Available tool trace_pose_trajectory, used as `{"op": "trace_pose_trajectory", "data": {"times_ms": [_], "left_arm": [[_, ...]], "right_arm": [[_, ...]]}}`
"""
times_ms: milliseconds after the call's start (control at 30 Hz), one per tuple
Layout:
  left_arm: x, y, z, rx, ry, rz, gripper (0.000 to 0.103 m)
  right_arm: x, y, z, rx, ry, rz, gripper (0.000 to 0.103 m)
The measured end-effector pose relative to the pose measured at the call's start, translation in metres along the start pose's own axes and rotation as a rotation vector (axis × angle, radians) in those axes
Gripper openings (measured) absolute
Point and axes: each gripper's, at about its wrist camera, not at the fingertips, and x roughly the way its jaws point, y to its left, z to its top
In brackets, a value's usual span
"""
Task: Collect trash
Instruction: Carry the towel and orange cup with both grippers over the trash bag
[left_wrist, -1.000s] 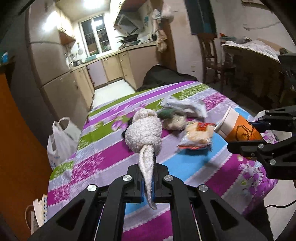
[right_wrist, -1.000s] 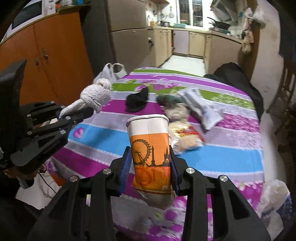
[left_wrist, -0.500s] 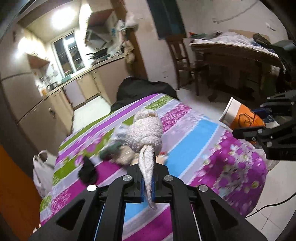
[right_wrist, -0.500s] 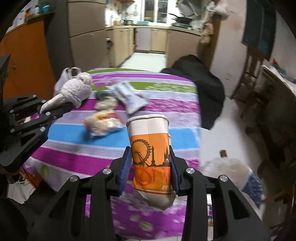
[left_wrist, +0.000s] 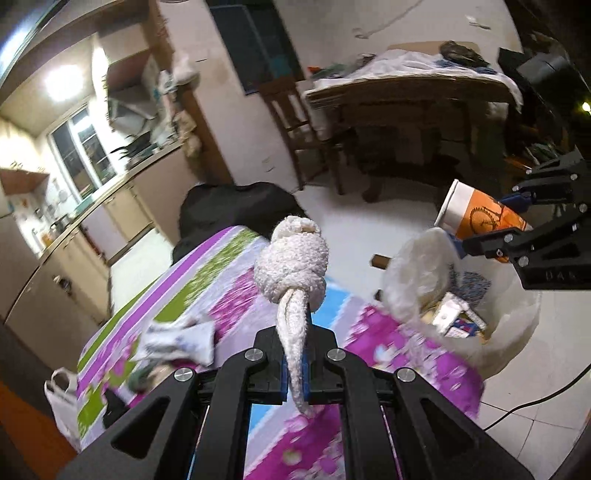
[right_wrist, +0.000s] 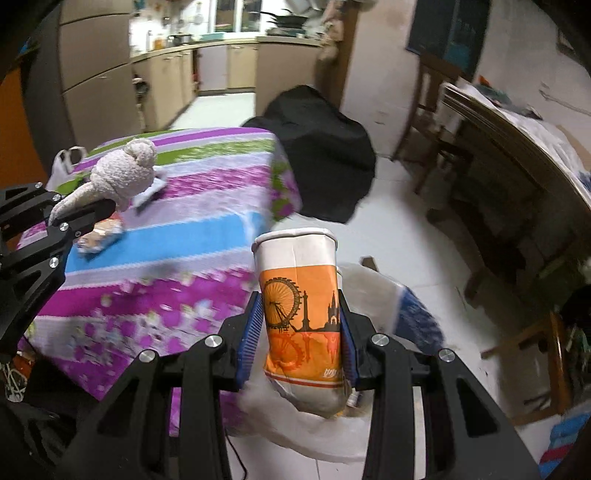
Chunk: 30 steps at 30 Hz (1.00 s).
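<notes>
Beyond the counter's (left_wrist: 369, 332) striped floral edge, the right claw (right_wrist: 301, 332) clamps an orange-and-white paper cup (right_wrist: 301, 295) above a white plastic trash bag (left_wrist: 417, 280) on the floor. Left claw (left_wrist: 294, 360) pinches a knotted white terry rag (left_wrist: 293, 266) over the cloth.

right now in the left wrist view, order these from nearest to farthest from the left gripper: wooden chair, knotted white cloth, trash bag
1. Knotted white cloth: its tail is clamped in the left gripper.
2. Trash bag: on the floor to the right, past the table edge.
3. Wooden chair: by the far wall, upper middle.
</notes>
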Motion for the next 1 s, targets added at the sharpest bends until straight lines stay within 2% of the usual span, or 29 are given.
{"op": "trace_pose_trajectory", "data": {"times_ms": [133,300,400,633,800,1000], "left_arm": [[0.021,-0.032,0.016,0.043,0.011,-0.067,0.006],[0.044,-0.064,0.032,0.088,0.029,-0.191,0.006],[0.059,-0.082,0.035,0.124,0.053,-0.278,0.006],[0.085,-0.102,0.048,0.131,0.116,-0.485,0.006],[0.099,-0.117,0.052,0.111,0.167,-0.559,0.006],[0.112,-0.127,0.048,0.102,0.213,-0.552,0.006]], "right_arm": [[0.000,-0.031,-0.004,0.058,0.023,-0.032,0.036],[0.000,-0.066,-0.015,0.103,0.062,-0.069,0.036],[0.001,-0.080,-0.021,0.117,0.089,-0.082,0.036],[0.006,-0.099,-0.024,0.154,0.164,-0.062,0.036],[0.010,-0.105,-0.019,0.184,0.222,-0.029,0.037],[0.028,-0.107,-0.021,0.202,0.290,-0.001,0.037]]}}
